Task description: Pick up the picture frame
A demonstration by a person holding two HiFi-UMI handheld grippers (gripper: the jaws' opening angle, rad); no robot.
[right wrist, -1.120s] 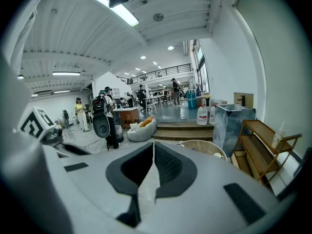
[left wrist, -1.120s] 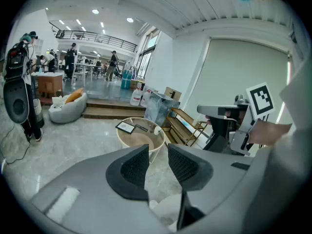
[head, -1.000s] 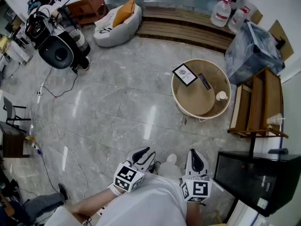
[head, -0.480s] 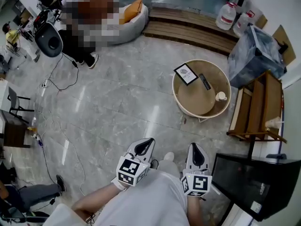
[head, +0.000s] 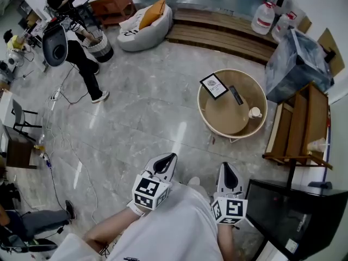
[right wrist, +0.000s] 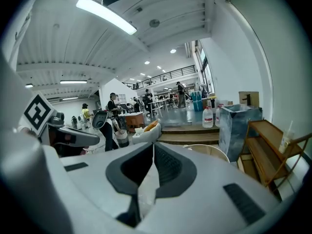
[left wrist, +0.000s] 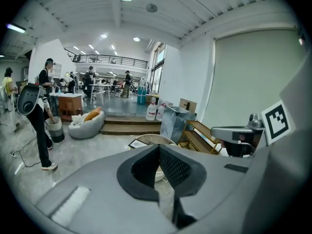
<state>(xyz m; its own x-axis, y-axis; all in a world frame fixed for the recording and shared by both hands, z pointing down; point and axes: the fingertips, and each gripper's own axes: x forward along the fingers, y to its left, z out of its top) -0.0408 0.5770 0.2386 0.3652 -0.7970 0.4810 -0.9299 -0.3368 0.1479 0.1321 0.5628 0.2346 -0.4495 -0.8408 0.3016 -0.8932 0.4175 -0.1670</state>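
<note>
No words, numbers or brand names can be read anywhere in these views. The closest things to signs are black-and-white square code patterns, not letters, on the marker cube of the left gripper (head: 169, 157) and on that of the right gripper (head: 226, 167). The picture frame (head: 213, 86), on the round worktop (head: 228, 116), holds a white sheet with a small dark print at its centre, too small to read. A pale beanbag (head: 142, 23) on the floor carries dark marks on its side, too blurred to read. Water jugs (head: 264, 17) wear red labels whose print cannot be made out.
</note>
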